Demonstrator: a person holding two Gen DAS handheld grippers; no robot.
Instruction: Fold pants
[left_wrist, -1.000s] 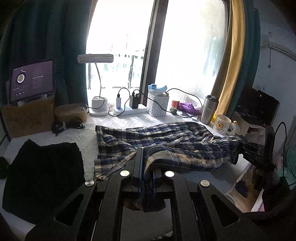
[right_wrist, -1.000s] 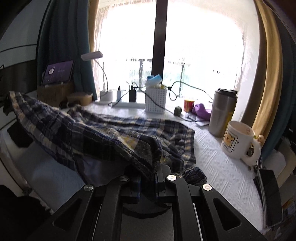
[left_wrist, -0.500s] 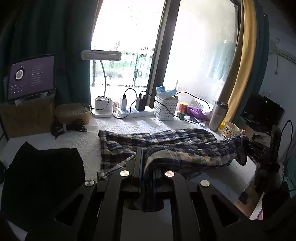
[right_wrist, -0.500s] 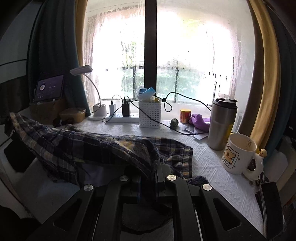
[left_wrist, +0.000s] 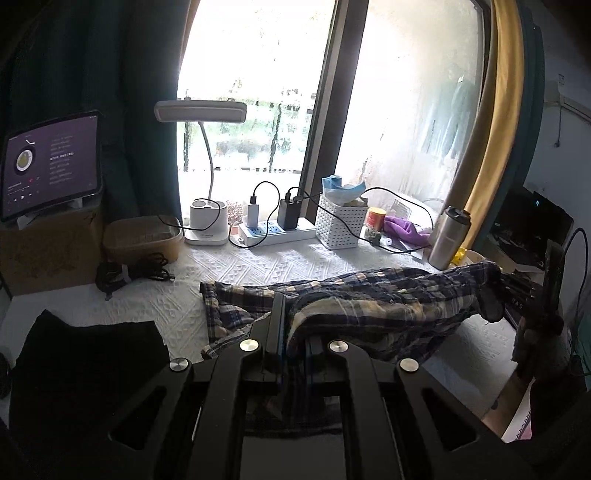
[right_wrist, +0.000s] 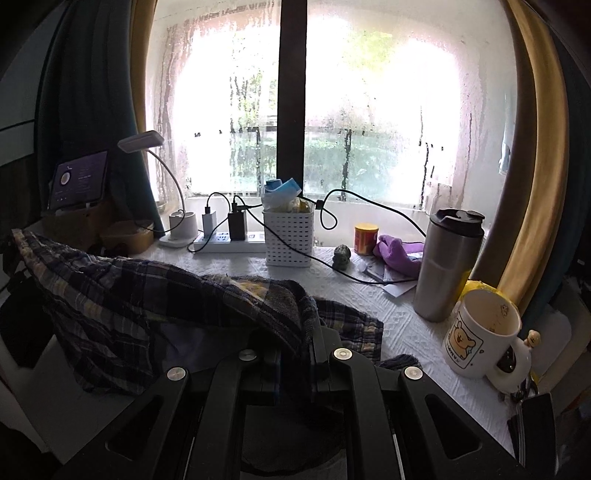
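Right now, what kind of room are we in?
Probably a home bedroom or study: a cloth-covered desk at a rain-streaked window, with a desk lamp, power strip with chargers, cartoon mug and plaid pants.

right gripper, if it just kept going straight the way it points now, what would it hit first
The right gripper is shut on the plaid pants, so that cloth travels with it. Beyond the cloth, the line runs low over the white table cover toward the white perforated basket, probably the first solid thing, though depth is hard to judge.
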